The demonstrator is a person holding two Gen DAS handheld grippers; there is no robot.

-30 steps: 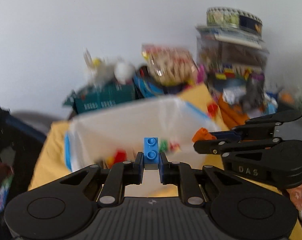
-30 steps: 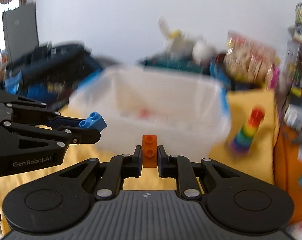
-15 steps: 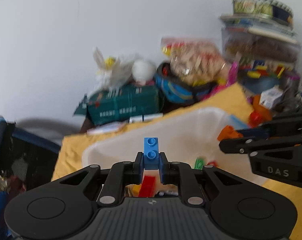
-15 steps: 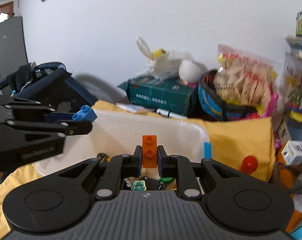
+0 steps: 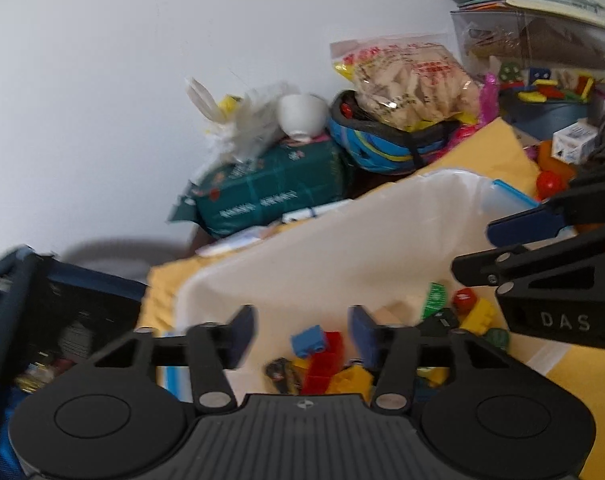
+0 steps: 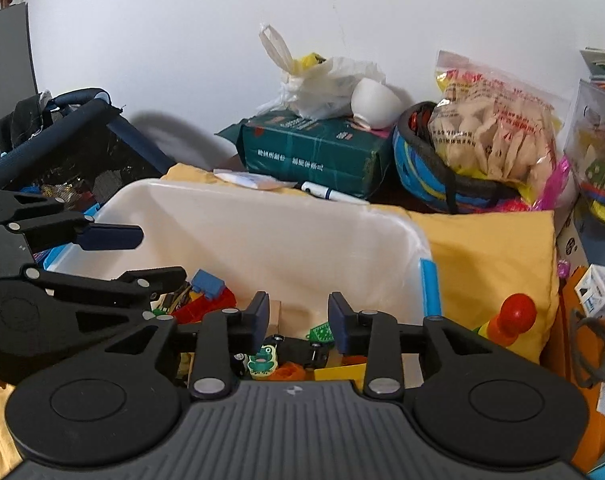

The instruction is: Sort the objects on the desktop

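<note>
Both grippers hang open over a white plastic bin (image 5: 342,240) with blue clips. My left gripper (image 5: 300,334) is open and empty; a blue brick (image 5: 309,340) lies below it on a heap of red and yellow bricks (image 5: 326,364). My right gripper (image 6: 298,322) is open and empty above the bin (image 6: 282,236); an orange brick (image 6: 288,371) lies below it beside a green frog piece (image 6: 262,362). The blue brick also shows in the right wrist view (image 6: 207,283). Each gripper shows at the other view's edge.
The bin stands on a yellow cloth (image 6: 486,252). Behind it are a green box (image 6: 314,156), a white plastic bag (image 6: 322,76), a blue helmet (image 6: 430,176) holding a snack bag (image 6: 498,128), and stacked clear boxes (image 5: 534,52). A rainbow stacking toy with a red ball (image 6: 516,312) stands right. A dark basket (image 6: 62,148) is left.
Both grippers opened and let go of their bricks. The blue and orange bricks now lie in the bin. Both views tilted further down into the bin.
</note>
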